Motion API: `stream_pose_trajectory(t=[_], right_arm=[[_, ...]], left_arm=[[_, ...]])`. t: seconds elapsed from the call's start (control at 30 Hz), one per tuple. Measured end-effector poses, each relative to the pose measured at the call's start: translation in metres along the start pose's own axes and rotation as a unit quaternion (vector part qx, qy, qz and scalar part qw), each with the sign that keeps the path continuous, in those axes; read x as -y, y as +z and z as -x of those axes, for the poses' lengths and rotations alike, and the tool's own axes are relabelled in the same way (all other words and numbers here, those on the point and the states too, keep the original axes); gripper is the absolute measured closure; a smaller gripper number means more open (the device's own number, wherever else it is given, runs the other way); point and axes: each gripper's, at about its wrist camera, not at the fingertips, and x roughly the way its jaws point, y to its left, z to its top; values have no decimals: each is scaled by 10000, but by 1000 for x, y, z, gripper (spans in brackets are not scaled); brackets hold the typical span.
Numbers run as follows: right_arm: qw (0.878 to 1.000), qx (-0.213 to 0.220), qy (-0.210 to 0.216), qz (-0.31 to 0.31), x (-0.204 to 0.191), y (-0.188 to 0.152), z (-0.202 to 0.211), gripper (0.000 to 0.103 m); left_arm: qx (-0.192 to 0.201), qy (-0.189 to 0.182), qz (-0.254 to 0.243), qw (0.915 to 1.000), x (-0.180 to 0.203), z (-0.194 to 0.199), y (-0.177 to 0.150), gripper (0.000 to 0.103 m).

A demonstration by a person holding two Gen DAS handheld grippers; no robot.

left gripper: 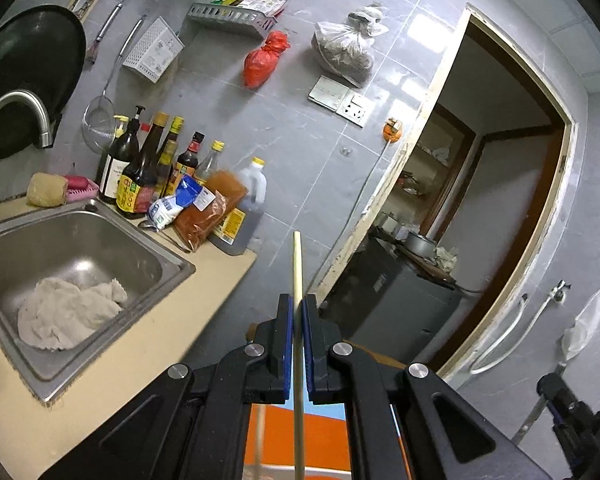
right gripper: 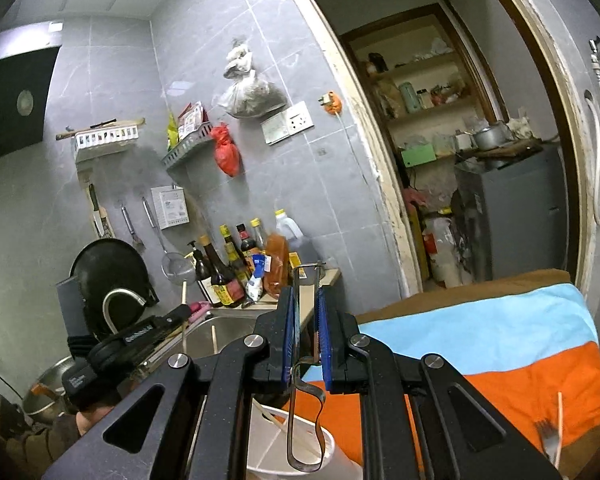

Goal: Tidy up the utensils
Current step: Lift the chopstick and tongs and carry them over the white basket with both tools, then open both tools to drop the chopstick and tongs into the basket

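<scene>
Left claw (left gripper: 297,312) clamps chopstick (left gripper: 297,268), tip fwd.

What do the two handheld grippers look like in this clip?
Both the left gripper and the right gripper have black angular linkage arms with round silver pivot bolts and triangular cutouts. Their fingers are black, lined with ribbed blue pads.

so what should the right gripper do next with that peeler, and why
Probably lower the right gripper toward the white cup. Its jaws are shut on the metal peeler, whose looped handle already hangs inside the cup's rim beside a chopstick.
</scene>
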Motion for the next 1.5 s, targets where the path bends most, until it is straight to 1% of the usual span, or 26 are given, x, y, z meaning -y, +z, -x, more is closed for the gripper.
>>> stream_pose_trajectory(t=[0.17, 0.3, 0.43, 0.7, 1.0, 1.23, 1.4, 1.43, 1.47, 1.5], right_arm=[[9999, 76, -32, 125, -6, -18, -17, 92], [9995, 1, -97, 289, -10, -37, -29, 92], [9987, -117, -169, 456, -11, -53, -36, 92], [9974, -266, -267, 613, -11, -63, -41, 92], [9973, -327, -280, 586, -11, -68, -40, 92], [9975, -437, -224, 505, -7, -72, -38, 92], [9976, -479, -179, 460, -8, -74, -35, 87], [9976, -484, -177, 459, -9, -74, -35, 85], [9978, -475, -163, 443, -9, -74, -34, 80], [9980, -456, -143, 415, -9, -73, -32, 77]], left_arm=[[132, -7, -165, 9998, -4, -8, -12, 98], [215, -9, -230, 9995, -8, -11, -22, 98], [187, -46, -194, 9996, -9, -12, -22, 98], [200, -111, -188, 9996, -11, -12, -31, 98], [276, -258, -392, 9985, -6, -5, -43, 98], [68, -311, -509, 9982, -9, -1, -48, 98], [-148, -346, -498, 9980, -14, 3, -50, 98], [-210, -374, -488, 9979, -15, 4, -50, 97], [-265, -397, -480, 9977, -16, 5, -50, 95], [-326, -433, -476, 9974, -16, 6, -49, 91]])
